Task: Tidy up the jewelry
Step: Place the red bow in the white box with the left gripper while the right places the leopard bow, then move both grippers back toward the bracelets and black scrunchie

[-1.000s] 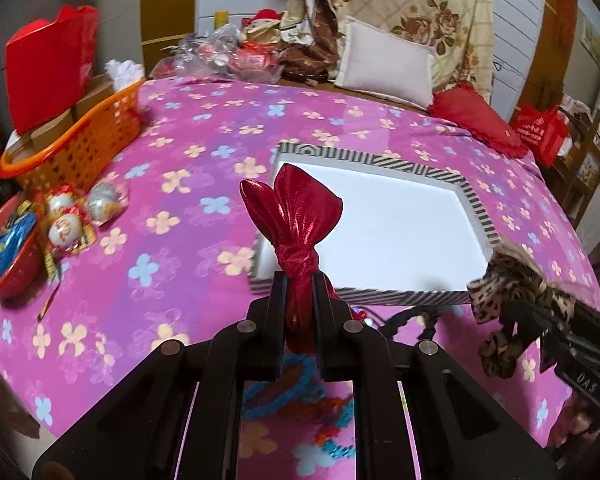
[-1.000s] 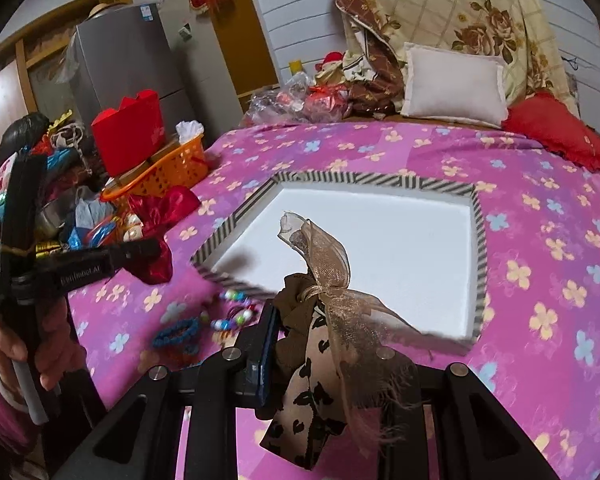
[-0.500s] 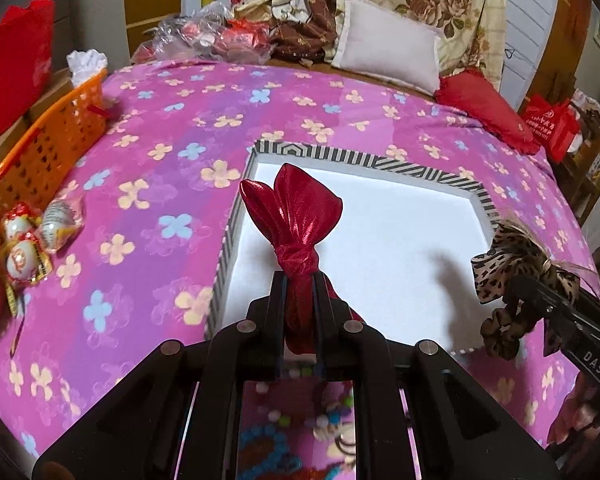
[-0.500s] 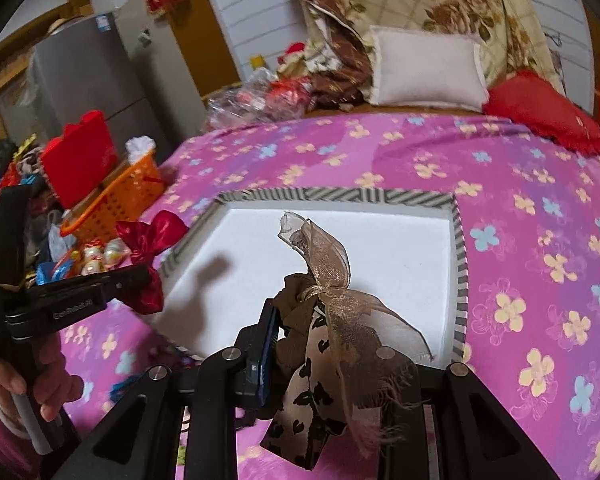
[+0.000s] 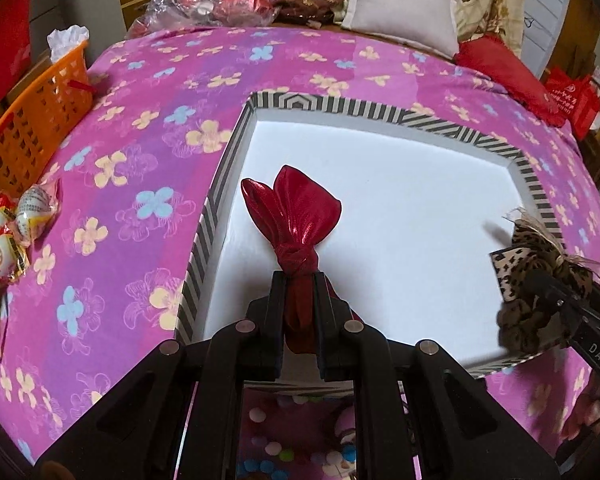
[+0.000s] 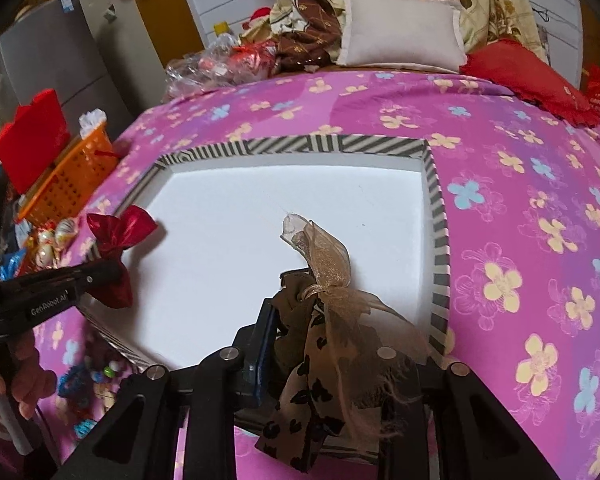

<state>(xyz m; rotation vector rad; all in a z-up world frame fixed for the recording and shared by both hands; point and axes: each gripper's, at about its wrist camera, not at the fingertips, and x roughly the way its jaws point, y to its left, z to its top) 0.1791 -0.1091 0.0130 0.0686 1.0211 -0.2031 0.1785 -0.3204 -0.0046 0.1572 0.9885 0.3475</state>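
Both bows look light, soft and limp: the left claw [image 5: 299,302] pinches the red bow [image 5: 296,236] below its knot, while the right claw [image 6: 324,344], jaws just loosening, cradles the leopard bow [image 6: 320,344] by its bunched middle over the tray [image 5: 216,216].

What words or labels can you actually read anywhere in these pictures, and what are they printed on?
"GenRobot.AI": on the side of the left gripper, seen from the right wrist camera.
"DAS": on the right gripper, the rest cut off.
White print on the red bag: too small to read.
Sticker on the fridge: blurred.
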